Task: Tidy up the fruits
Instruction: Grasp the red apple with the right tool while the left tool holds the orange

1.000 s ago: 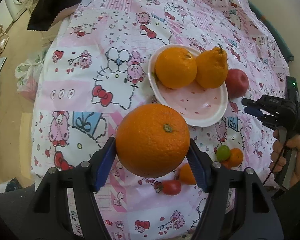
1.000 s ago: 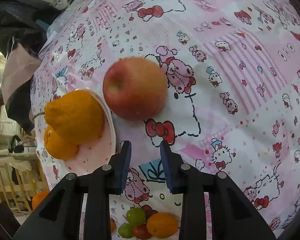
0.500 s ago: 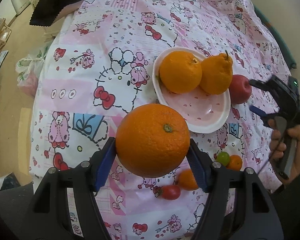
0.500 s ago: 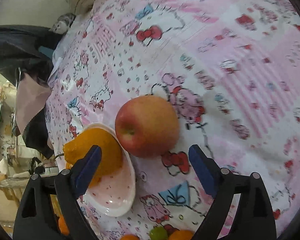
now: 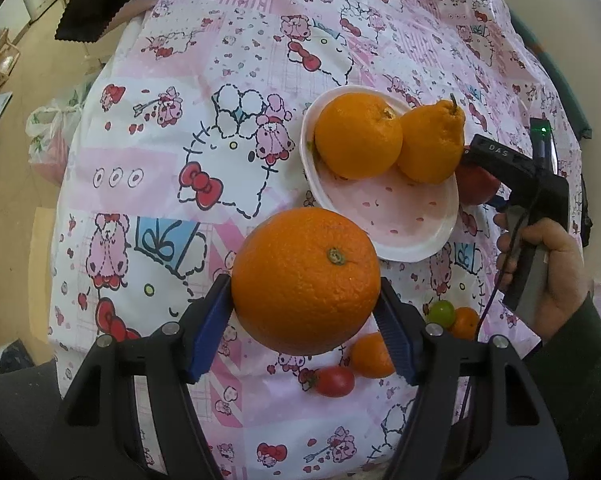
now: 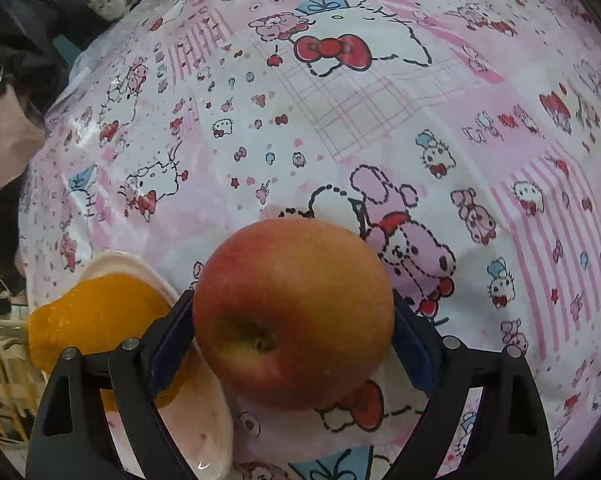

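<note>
My left gripper (image 5: 302, 292) is shut on a large orange (image 5: 300, 256), held above the pink cartoon tablecloth. Beyond it a white and pink plate (image 5: 404, 220) carries a round orange (image 5: 358, 136) and a knobby stemmed citrus (image 5: 432, 144). A red apple (image 6: 296, 312) lies on the cloth just right of the plate (image 6: 204, 420). My right gripper (image 6: 290, 300) stands open around the apple, one blue pad on each side and close to its skin. From the left wrist the apple (image 5: 474, 188) is half hidden behind that gripper.
Small fruits lie near the front edge: a green one (image 5: 441, 312), a little orange one (image 5: 465, 322), a mandarin (image 5: 370, 354) and a red tomato (image 5: 334, 381). A hand (image 5: 556, 276) holds the right gripper. The table drops off at left to a floor with a plastic bag (image 5: 48, 140).
The right gripper's jaws went from nearly shut to wide, and it came down towards the apple until its pads flank it. The left gripper and its orange stayed put.
</note>
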`<state>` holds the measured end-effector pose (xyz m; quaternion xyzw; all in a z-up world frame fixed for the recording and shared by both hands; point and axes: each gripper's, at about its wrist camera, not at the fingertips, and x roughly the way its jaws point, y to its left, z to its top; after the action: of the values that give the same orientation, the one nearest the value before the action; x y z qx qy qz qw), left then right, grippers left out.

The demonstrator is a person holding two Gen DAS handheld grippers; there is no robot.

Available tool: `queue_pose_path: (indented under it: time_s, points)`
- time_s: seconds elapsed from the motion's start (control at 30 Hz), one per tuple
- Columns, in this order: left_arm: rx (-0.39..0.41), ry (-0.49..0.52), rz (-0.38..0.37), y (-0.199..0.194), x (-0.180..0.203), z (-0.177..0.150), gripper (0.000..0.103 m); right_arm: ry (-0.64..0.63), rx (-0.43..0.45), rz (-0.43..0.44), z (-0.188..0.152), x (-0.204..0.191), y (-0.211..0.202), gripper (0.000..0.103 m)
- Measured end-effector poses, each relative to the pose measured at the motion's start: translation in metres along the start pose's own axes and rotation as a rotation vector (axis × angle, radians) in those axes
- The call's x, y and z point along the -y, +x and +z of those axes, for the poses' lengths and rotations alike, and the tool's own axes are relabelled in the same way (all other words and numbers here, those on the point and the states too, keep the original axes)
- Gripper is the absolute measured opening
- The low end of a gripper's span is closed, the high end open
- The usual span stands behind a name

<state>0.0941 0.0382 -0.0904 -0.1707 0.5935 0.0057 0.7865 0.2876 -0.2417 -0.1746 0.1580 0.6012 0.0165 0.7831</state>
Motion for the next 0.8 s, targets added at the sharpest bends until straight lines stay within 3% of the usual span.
queue_pose_path:
  time_s: [0.03,0.4,0.67,0.8]
  points:
    - [0.001,0.003,0.002,0.000,0.000,0.000,0.066,-0.025,0.002,-0.018,0.000,-0.002,0.001,0.086]
    - [0.023,0.007,0.027,0.000,0.000,0.002,0.066,-0.001,0.016,0.048,-0.007,0.013,-0.020,0.085]
    - [0.063,-0.001,0.027,-0.010,-0.003,0.006,0.066,-0.031,0.072,0.086,-0.027,0.003,-0.072,0.085]
    - [0.088,0.007,0.017,-0.017,0.000,0.008,0.066,-0.075,0.074,0.144,-0.055,-0.005,-0.105,0.085]
